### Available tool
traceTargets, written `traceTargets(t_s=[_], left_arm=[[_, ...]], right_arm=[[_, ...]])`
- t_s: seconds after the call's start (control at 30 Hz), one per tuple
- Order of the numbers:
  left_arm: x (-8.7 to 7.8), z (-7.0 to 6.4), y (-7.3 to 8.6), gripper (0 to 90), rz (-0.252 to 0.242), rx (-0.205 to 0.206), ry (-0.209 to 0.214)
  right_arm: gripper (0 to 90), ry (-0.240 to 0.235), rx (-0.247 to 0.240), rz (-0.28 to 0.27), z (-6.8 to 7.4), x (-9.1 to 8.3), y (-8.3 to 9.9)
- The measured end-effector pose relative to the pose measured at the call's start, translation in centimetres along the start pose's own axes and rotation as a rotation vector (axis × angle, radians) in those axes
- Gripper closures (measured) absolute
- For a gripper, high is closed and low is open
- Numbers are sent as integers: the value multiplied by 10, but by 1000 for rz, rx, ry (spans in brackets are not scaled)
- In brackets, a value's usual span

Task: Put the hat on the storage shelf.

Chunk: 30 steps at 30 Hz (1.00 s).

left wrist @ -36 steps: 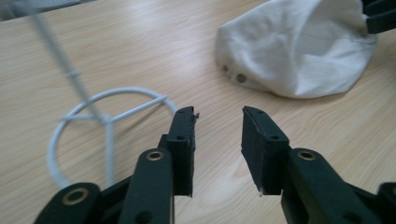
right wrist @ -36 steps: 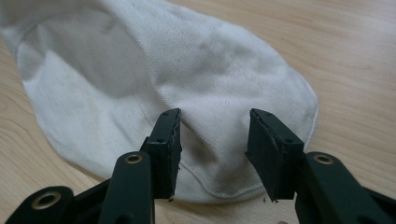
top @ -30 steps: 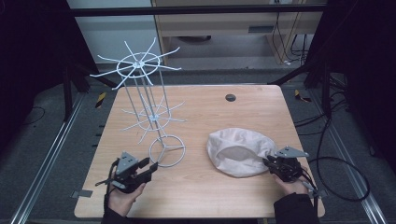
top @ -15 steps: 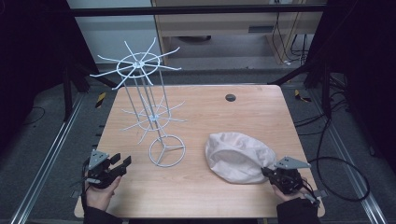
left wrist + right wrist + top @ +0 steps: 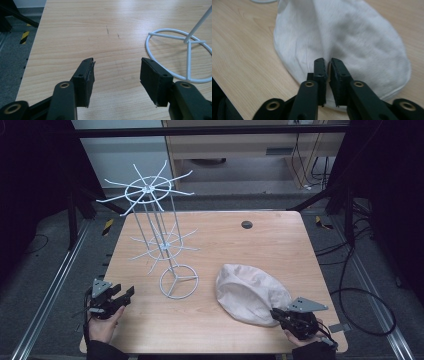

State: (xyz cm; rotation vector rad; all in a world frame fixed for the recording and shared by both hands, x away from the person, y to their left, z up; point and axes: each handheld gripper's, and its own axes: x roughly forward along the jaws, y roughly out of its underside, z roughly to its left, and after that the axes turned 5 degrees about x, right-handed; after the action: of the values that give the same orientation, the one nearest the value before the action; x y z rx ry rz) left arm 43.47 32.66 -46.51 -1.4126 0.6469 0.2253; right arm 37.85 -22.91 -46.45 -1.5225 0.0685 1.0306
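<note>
Between the right gripper (image 5: pixel 327 62) jaws, pressed together, sits the white cap's (image 5: pixel 342 37) near edge; next likely lifting it toward the wire rack (image 5: pixel 155 240). Left gripper (image 5: pixel 116 72) spread, empty.

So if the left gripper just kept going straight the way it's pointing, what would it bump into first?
Probably the ring base of the white wire rack. The left gripper is open over bare table, and the ring lies just ahead to its right. Dead centre looks free, though depth is hard to judge.
</note>
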Motion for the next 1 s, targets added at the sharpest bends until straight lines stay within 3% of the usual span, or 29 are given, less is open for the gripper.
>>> traceTargets(t_s=[0.17,0.37,0.63,0.8,0.83,1.0], left_arm=[[0,2,0,441,-14,3,-8],[1,4,-1,438,-4,12,-19],[2,4,-2,428,6,34,-21],[2,3,-3,417,7,47,-21],[2,3,-3,417,8,49,-23],[3,3,-3,416,16,50,-23]], right_arm=[[655,3,-15,-82,1,-11,-13],[553,-3,-46,-83,3,-9,-32],[479,-34,-118,-30,13,15,-71],[480,-35,-127,4,14,29,-82],[491,-38,-144,37,15,37,-85],[569,-42,-153,89,15,55,-88]])
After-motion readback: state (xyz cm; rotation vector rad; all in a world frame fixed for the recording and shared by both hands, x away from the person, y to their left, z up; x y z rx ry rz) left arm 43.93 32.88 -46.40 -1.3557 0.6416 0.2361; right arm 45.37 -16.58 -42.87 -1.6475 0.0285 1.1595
